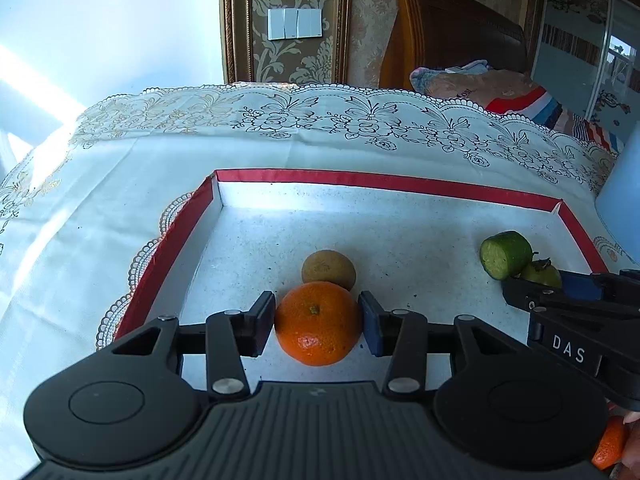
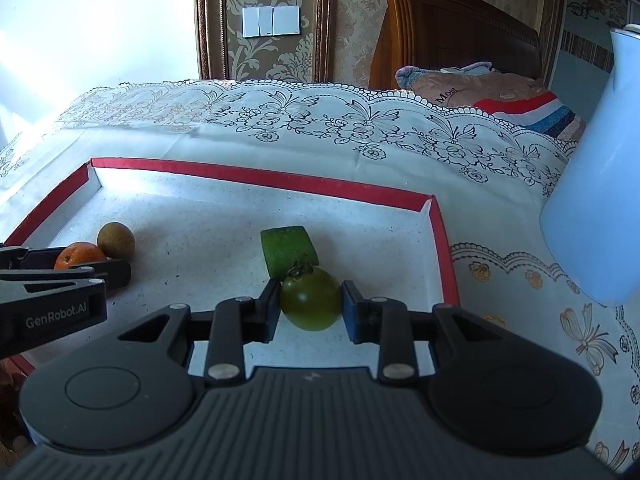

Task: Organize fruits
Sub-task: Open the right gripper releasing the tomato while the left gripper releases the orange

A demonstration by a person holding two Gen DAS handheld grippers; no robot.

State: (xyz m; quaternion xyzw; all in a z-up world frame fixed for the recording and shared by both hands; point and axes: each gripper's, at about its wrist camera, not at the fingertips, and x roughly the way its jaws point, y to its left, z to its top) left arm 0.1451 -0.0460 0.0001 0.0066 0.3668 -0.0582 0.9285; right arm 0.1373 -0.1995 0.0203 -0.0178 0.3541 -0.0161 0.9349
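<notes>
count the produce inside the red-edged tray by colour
orange: 1, the orange
brown: 1, the kiwi
green: 2, the cucumber piece and the green tomato
total: 4

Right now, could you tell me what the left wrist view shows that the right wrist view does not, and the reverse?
Only the left wrist view shows the left gripper with its pads against the orange, the cut face of the cucumber piece, and a second orange at the bottom right corner. Only the right wrist view shows the right gripper closed on the green tomato head-on and the bow-patterned cloth beside the tray. Both show the red-rimmed tray, the kiwi, the tablecloth and the bed.
</notes>
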